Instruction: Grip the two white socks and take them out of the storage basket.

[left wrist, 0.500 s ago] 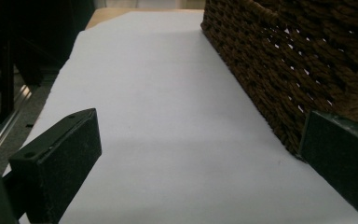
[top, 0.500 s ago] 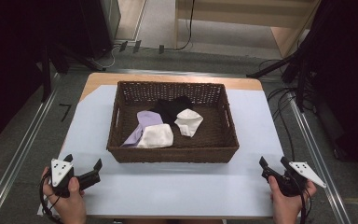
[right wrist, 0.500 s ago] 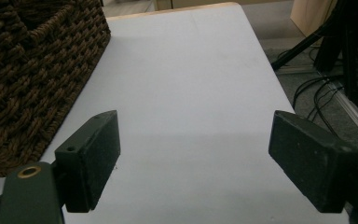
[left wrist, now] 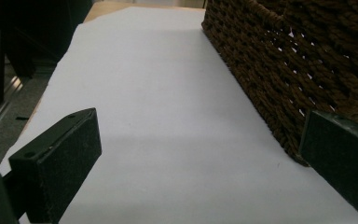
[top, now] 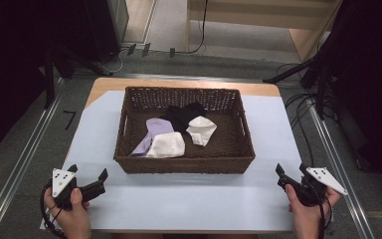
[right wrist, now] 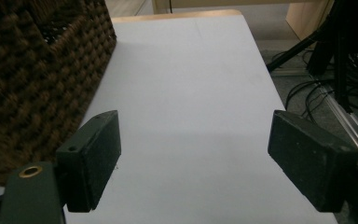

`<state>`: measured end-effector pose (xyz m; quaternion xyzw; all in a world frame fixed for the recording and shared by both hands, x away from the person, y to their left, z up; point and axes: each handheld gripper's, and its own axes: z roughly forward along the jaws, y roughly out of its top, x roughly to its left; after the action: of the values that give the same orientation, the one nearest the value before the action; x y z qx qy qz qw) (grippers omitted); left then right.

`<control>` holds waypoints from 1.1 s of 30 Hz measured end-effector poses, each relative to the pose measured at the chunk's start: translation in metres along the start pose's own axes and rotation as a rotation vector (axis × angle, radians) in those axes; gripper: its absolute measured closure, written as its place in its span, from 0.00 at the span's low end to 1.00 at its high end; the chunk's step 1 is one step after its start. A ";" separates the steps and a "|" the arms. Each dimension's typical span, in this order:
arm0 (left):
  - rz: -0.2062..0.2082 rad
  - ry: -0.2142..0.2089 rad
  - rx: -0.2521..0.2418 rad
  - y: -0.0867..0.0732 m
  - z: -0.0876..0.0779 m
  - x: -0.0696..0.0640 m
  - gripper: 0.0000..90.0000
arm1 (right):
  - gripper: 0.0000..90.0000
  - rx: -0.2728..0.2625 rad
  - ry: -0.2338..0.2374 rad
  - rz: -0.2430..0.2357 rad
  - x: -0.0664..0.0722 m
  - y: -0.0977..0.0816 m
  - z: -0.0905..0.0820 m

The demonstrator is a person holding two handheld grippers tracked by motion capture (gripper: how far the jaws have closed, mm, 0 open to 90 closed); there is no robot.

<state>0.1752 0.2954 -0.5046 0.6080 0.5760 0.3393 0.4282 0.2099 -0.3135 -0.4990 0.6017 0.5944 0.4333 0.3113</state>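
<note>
A brown wicker basket (top: 132,164) stands mid-table and holds folded cloths: a white one (top: 166,145), a lilac one (top: 155,128), a black one (top: 181,114) and another white one (top: 202,129). My left gripper (top: 87,175) rests at the table's front left, jaws open and empty, with the basket's woven wall (left wrist: 279,60) close on its right. At the front right my right gripper (top: 292,173) also stands open over the bare white mat, the basket's corner (right wrist: 32,79) to its left.
A white mat (top: 189,199) covers the wooden tabletop. Cables (top: 303,109) and dark stands lie on the floor to the right, and metal rails (top: 20,164) run along both sides of the table.
</note>
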 end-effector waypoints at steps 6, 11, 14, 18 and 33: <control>-0.015 -0.016 -0.007 0.000 -0.001 0.002 0.00 | 0.19 -0.005 0.022 0.010 0.015 0.022 0.000; -0.027 -0.025 0.006 0.001 0.000 0.004 0.00 | 0.20 -0.015 0.072 -0.024 0.040 0.047 0.003; -0.016 -0.017 0.007 0.000 0.000 0.003 0.00 | 0.21 -0.017 0.081 -0.025 0.048 0.054 0.004; -0.015 -0.014 0.000 0.000 -0.001 0.002 0.00 | 0.23 -0.019 0.098 -0.046 0.062 0.068 0.008; -0.006 -0.021 0.001 0.000 0.000 0.002 0.00 | 0.26 0.011 0.120 -0.074 0.094 0.093 0.029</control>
<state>0.1758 0.2971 -0.5047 0.6098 0.5736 0.3316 0.4350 0.2690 -0.2263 -0.4145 0.5539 0.6361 0.4537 0.2876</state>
